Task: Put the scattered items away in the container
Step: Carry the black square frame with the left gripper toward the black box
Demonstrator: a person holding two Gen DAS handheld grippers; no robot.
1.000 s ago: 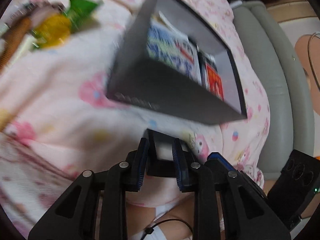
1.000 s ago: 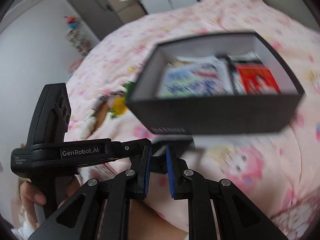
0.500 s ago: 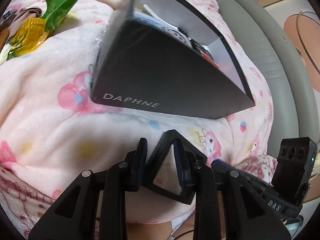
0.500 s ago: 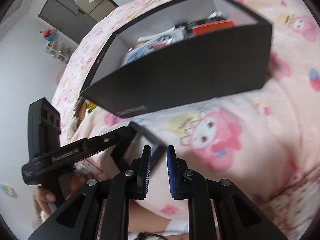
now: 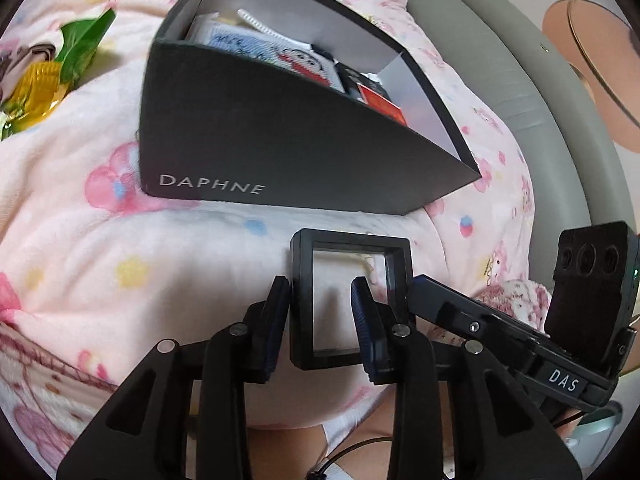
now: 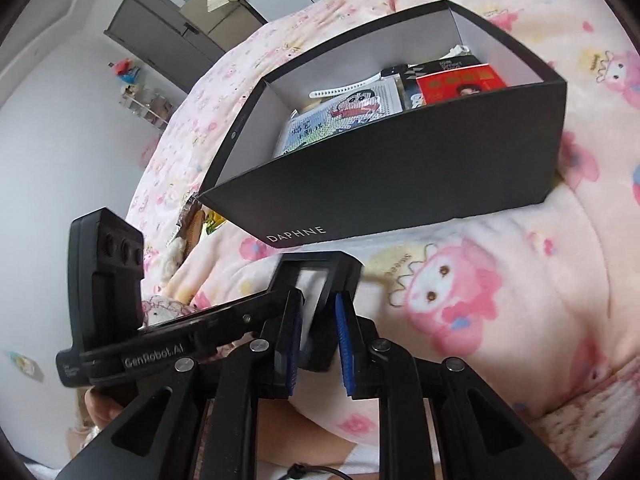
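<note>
A black box marked DAPHNE (image 5: 280, 140) (image 6: 400, 184) stands on the pink blanket and holds a cartoon pouch (image 6: 340, 116), a red packet (image 6: 460, 84) and a white strap (image 5: 256, 26). A small black square frame with a clear window (image 5: 350, 300) (image 6: 320, 280) lies just in front of the box. My left gripper (image 5: 322, 296) straddles the frame, jaws apart, not closed on it. My right gripper (image 6: 318, 312) comes in from the frame's other side, its jaws around the frame's edge with a small gap.
A green and yellow snack wrapper (image 5: 52, 76) and other loose items lie on the blanket (image 5: 100, 260) left of the box. A grey padded bed edge (image 5: 520, 92) runs along the right. A cabinet (image 6: 172, 28) stands far behind.
The black frame has turned from tilted on edge to lying flat between my left fingers. Both grippers dropped lower and closer to the blanket; the right gripper moved onto the frame.
</note>
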